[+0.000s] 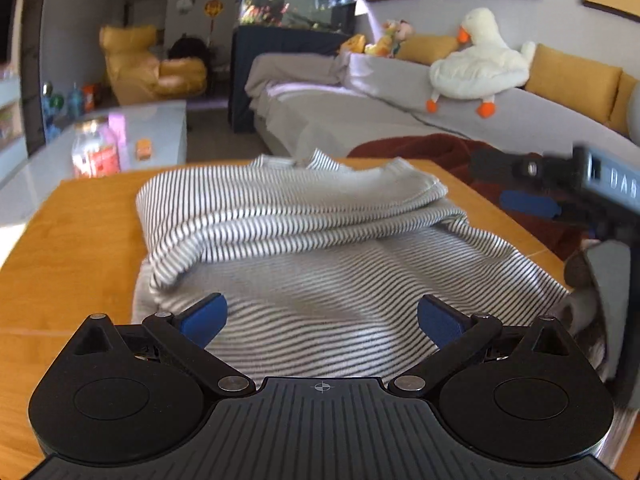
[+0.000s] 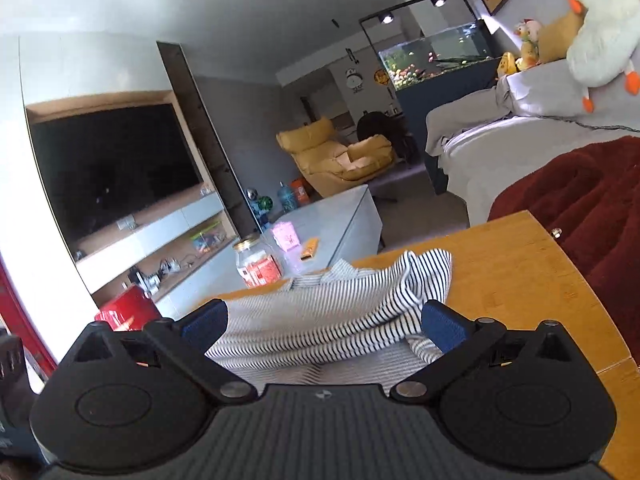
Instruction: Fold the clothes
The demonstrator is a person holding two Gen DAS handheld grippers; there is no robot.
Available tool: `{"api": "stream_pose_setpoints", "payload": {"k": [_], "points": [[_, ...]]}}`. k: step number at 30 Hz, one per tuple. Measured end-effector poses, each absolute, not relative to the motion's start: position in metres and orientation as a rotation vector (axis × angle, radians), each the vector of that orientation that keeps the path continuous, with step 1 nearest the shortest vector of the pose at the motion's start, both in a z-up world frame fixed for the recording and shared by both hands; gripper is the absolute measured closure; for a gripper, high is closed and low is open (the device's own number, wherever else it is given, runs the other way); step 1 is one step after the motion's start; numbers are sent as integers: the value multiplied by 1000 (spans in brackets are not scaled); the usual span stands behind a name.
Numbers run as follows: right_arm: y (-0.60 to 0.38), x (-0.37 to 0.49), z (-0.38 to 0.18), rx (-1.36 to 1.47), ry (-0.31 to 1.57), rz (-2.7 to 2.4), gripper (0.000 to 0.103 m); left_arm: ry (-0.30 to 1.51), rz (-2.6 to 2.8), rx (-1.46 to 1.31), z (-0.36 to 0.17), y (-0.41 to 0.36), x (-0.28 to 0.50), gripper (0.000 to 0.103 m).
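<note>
My striped sweater (image 1: 304, 216) lay on the wooden table (image 1: 80, 232), its far part doubled over the near (mid-fold, I judged). Both my left tongs (image 1: 322, 320) and right tongs (image 2: 324, 326) hung spread wide, empty, above it; another fold would need a hem gripped.

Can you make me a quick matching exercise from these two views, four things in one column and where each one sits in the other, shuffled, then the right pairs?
Things:
1. striped shirt
2. white plush goose
3. glass jar
4. dark red blanket

Places:
A. on the grey sofa's backrest
B. on the pale grey coffee table
C. partly folded on the wooden table
D. draped on the sofa beside the wooden table

Pairs: 1-C, 2-A, 3-B, 4-D
</note>
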State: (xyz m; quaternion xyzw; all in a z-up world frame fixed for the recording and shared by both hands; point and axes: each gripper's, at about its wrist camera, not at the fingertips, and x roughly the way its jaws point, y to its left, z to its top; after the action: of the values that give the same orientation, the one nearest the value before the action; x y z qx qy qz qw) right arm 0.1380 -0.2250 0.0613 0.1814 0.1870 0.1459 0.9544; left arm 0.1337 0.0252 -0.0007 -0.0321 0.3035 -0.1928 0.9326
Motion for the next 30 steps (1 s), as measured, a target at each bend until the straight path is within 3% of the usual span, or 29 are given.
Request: {"api": "stream_pose_setpoints", "payload": {"k": [12,16,19,24,25,27,30], "points": [[-232,134,40,481,639,412,0,702,-426,-105,10,35,114,0],[-217,138,45,381,683,398,0,589,-412,-141,39,32,143,0],[-201,141,52,239,738,412,0,647,-354,-108,36,23,181,0],[-199,154,92,154,593,375,1,782,-325,-34,11,13,206,0],[-198,159,102,132,547,354,3,783,-325,-28,9,13,206,0],[-199,177,109,145,530,348,22,778,-329,-28,8,15,205,0],[-200,207,112,189,552,360,38,771,-338,-37,6,18,204,0]]}}
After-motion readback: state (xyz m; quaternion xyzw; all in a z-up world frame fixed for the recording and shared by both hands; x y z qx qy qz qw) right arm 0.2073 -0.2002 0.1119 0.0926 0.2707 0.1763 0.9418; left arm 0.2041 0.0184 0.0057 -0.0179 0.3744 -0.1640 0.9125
